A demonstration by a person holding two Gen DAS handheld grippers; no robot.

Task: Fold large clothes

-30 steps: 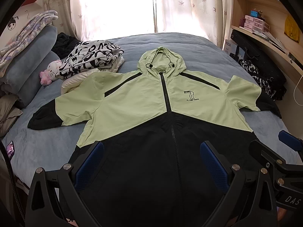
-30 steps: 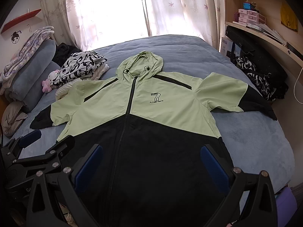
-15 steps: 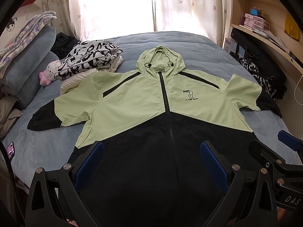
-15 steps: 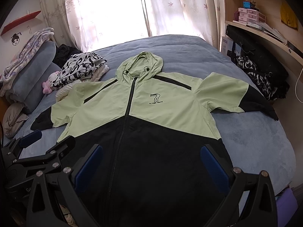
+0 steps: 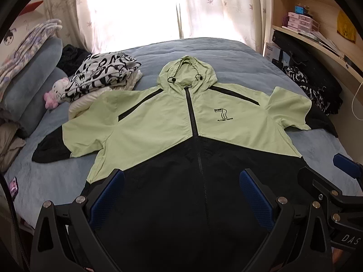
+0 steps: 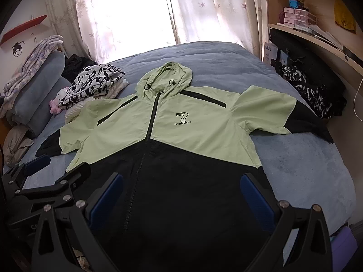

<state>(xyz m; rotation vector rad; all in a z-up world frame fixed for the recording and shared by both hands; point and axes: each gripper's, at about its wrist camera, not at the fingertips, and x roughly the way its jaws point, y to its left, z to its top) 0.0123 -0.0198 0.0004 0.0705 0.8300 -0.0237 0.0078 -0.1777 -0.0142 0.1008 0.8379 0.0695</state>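
- Only one hooded jacket (image 5: 158, 122) lies flat, front up, on the blue bed (image 5: 226, 52).
- Its long axis runs hem-near to hood-far, toward the window.
- Two grippers, left gripper (image 5: 181, 195) and right gripper (image 6: 181, 197), hover above the hem, jaws wide, holding nothing.

Jacket (image 6: 192, 136) flat on bed (image 6: 295, 170); right gripper (image 6: 181, 195) spread above hem.

The hooded jacket (image 5: 158, 122) was pale green above and black below, with black cuffs. The bedspread (image 5: 226, 52) was slate blue. Folded clothes (image 5: 102, 74) bore a black-and-white print. The gripper pads (image 5: 255, 198) were blue.
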